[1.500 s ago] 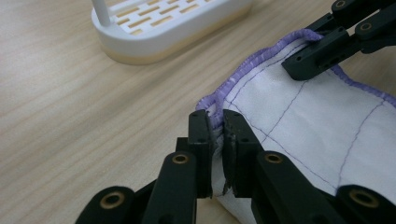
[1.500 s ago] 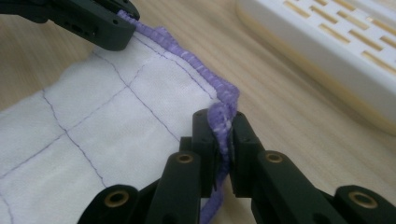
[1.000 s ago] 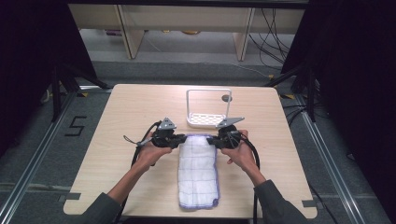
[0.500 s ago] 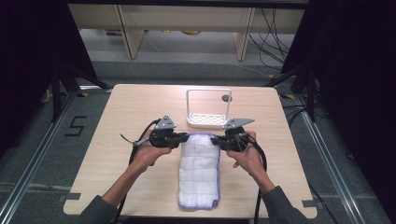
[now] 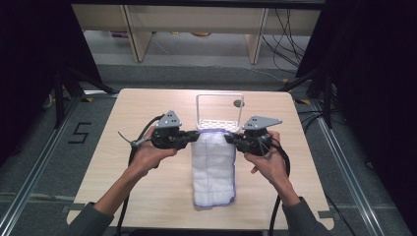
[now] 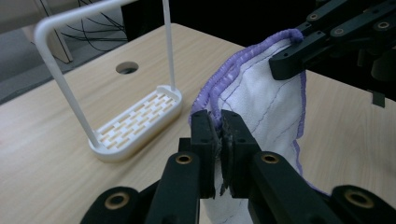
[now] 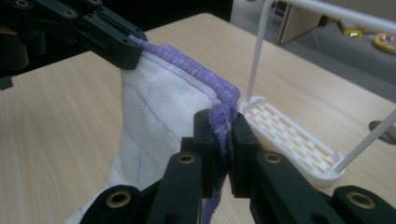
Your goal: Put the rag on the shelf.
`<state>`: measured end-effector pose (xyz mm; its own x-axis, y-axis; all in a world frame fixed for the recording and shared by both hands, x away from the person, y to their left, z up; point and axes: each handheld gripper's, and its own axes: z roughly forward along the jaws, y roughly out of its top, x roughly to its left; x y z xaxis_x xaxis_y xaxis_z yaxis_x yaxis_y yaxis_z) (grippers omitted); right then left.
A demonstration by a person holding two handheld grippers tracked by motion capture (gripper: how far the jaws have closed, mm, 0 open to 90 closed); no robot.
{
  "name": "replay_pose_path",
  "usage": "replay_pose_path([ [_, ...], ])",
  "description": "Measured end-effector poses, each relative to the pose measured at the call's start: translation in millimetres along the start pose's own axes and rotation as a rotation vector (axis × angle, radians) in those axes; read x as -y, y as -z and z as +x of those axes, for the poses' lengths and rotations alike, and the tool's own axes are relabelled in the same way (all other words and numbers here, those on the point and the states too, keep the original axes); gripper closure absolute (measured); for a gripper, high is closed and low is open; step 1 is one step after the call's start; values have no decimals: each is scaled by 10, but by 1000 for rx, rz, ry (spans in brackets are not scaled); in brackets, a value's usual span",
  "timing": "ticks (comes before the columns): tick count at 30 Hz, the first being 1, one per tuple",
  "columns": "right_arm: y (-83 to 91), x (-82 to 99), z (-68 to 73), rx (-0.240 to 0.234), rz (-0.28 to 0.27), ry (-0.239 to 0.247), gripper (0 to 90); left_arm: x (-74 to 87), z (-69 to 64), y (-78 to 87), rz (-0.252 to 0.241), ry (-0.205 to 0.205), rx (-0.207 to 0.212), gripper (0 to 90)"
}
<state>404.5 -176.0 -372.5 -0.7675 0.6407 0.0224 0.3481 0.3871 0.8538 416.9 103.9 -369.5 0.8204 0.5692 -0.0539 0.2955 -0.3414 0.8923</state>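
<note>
A white quilted cloth with purple edging (image 5: 214, 164) hangs by its two far corners above the wooden table (image 5: 147, 191), its lower end still lying on the wood. My left gripper (image 5: 196, 138) is shut on the cloth's left corner (image 6: 212, 100). My right gripper (image 5: 228, 139) is shut on the right corner (image 7: 224, 109). In the left gripper view my jaws pinch the purple hem, and the other gripper (image 6: 285, 65) clamps the far corner. In the right gripper view the same holds, mirrored, with the other gripper (image 7: 126, 58) at upper left.
A white wire rack with a slotted base (image 5: 219, 115) stands just behind the cloth, near the table's far edge (image 6: 135, 123) (image 7: 292, 137). A round hole (image 5: 238, 103) lies in the tabletop beside it. Shelving legs and cables lie on the floor beyond.
Both grippers have risen with the cloth's far corners, so the cloth's upper part has come off the table and now hangs stretched between them in front of the rack.
</note>
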Motion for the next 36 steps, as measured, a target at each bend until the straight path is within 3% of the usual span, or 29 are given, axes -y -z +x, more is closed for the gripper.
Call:
replay_pose_path([
  [8, 110, -189, -64, 16, -35, 14, 844, -319, 57, 40, 0, -33, -18, 837],
  [24, 181, -796, -407, 105, -117, 15, 845, -1033, 288, 6, -36, -74, -129, 837],
  [36, 101, -1069, -661, 136, -128, -3, 845, -1267, 482, -100, -39, -89, -168, 835],
])
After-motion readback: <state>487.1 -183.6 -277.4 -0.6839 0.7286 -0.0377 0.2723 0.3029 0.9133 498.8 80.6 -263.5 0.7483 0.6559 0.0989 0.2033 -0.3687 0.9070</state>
